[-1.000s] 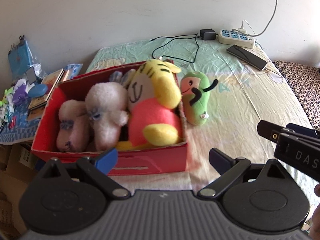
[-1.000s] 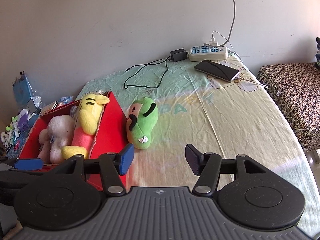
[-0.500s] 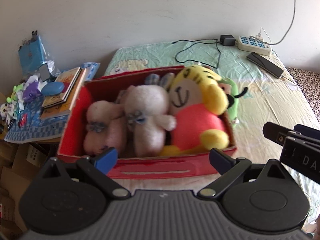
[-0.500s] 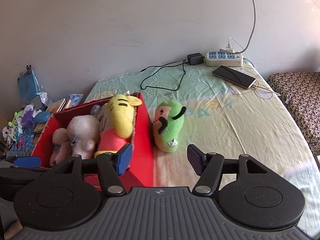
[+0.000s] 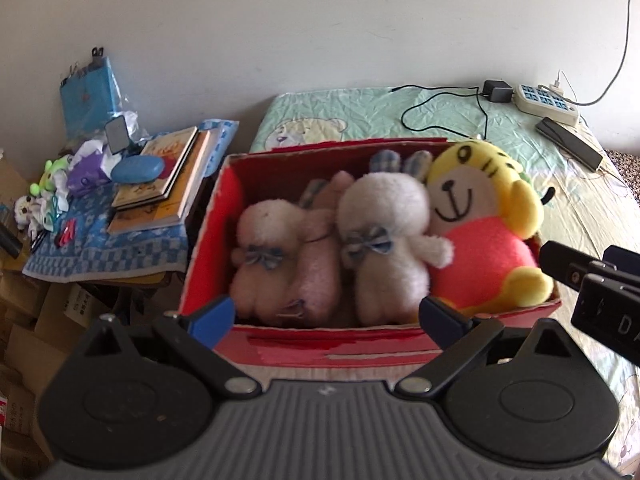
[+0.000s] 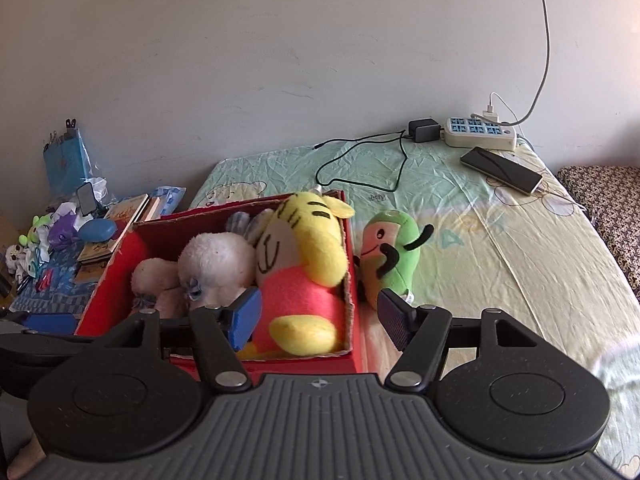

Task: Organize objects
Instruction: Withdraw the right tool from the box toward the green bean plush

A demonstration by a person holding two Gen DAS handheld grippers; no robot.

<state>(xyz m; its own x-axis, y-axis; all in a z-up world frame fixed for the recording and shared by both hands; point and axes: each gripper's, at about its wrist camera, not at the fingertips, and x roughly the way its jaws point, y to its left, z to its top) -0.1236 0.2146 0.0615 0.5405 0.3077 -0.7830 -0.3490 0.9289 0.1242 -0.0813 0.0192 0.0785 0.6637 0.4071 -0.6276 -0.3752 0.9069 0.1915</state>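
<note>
Toys fill most of the red box [image 5: 400, 344], which sits mid-frame in both wrist views on the pale bedsheet [image 6: 500, 248]. Inside, from left to right in the left wrist view, lie a pinkish-white plush [image 5: 264, 256], a white rabbit [image 5: 384, 240] with a checked bow, and a yellow tiger in a coral shirt [image 5: 480, 236] wedged against the right wall. The one toy outside is the green plush [image 6: 394, 258], right of centre in the right wrist view, lying on the sheet and apparently touching the box's outer right wall, though the contact line is hard to read.

The left gripper [image 5: 326, 316] is spread wide with nothing between its fingers, low in frame at the box's near wall. The right gripper [image 6: 320, 316] is likewise wide open and empty, lower centre of its view, straddling the near right corner of the box.

By my reading the green plush is what remains, and the trouble lies in room. The box looks packed, so a toy pressed in at the right could ride up over the tiger and roll back out. A pinch on a thin black limb might slip. A cable [image 6: 360, 168] and a phone [image 6: 502, 170] lie in the upper right, well apart.
</note>
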